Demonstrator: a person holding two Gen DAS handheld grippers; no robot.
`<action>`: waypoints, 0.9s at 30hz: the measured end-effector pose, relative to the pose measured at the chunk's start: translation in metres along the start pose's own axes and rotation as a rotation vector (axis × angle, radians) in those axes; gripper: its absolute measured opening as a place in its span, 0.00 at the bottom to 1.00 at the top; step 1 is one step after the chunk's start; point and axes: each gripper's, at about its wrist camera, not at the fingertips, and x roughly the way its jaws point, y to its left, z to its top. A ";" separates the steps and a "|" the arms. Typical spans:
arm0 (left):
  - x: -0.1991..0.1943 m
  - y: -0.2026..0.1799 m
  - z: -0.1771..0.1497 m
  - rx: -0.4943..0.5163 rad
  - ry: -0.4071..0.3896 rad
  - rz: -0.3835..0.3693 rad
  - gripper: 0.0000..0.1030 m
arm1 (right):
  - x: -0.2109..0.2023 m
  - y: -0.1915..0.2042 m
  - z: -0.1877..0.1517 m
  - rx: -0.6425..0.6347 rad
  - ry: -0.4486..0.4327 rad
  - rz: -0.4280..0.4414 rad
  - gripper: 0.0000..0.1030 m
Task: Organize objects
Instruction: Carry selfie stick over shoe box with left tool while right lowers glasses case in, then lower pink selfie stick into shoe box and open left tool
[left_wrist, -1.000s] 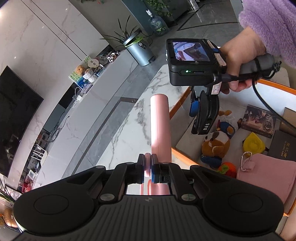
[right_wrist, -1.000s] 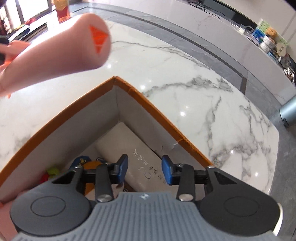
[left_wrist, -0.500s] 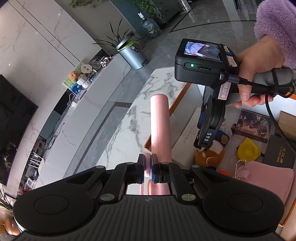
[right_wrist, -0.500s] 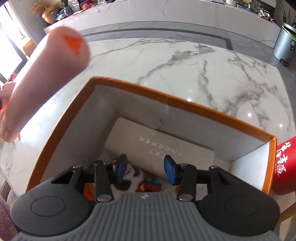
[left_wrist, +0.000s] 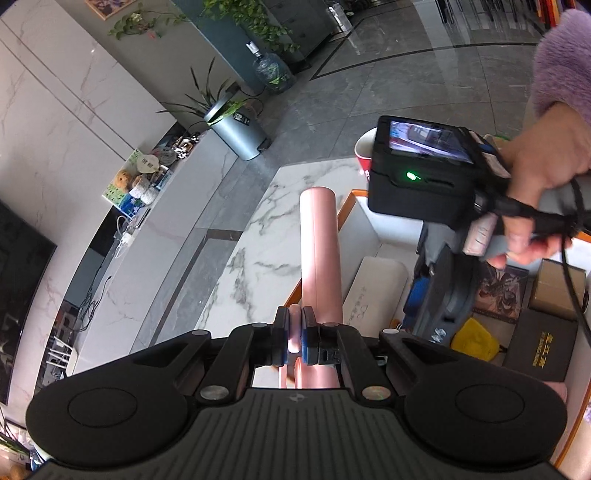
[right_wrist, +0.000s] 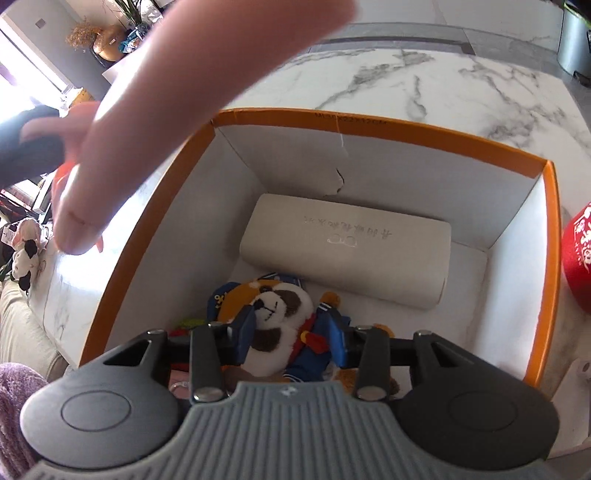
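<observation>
My left gripper (left_wrist: 293, 338) is shut on the thin handle of a long pink cylinder (left_wrist: 319, 254), which points forward over the left rim of the orange-edged box (left_wrist: 351, 195). The same pink cylinder (right_wrist: 177, 110) crosses the upper left of the right wrist view. My right gripper (right_wrist: 291, 334) is open and empty, low inside the box (right_wrist: 369, 127), its fingers on either side of a plush dog toy (right_wrist: 277, 314). A white glasses case (right_wrist: 347, 254) lies at the box's far end.
The box also holds a yellow item (left_wrist: 474, 339), a black box (left_wrist: 541, 350), a picture card (left_wrist: 502, 291) and a brown carton (left_wrist: 557, 284). A red cup (right_wrist: 578, 258) stands right of the box on the marble table (right_wrist: 461, 85).
My right gripper has turned and dropped deeper into the box, over the plush dog. The pink cylinder now reaches further across the box's left rim. The left grip is unchanged.
</observation>
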 end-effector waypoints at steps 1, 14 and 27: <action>0.004 -0.003 0.003 0.009 -0.003 -0.011 0.08 | -0.002 0.001 -0.004 -0.008 -0.005 0.004 0.43; 0.085 -0.041 0.010 0.174 0.062 -0.101 0.08 | -0.007 -0.021 -0.011 -0.046 -0.034 0.056 0.43; 0.121 -0.075 -0.014 0.386 0.040 -0.024 0.09 | -0.003 -0.017 -0.009 -0.153 0.017 0.031 0.44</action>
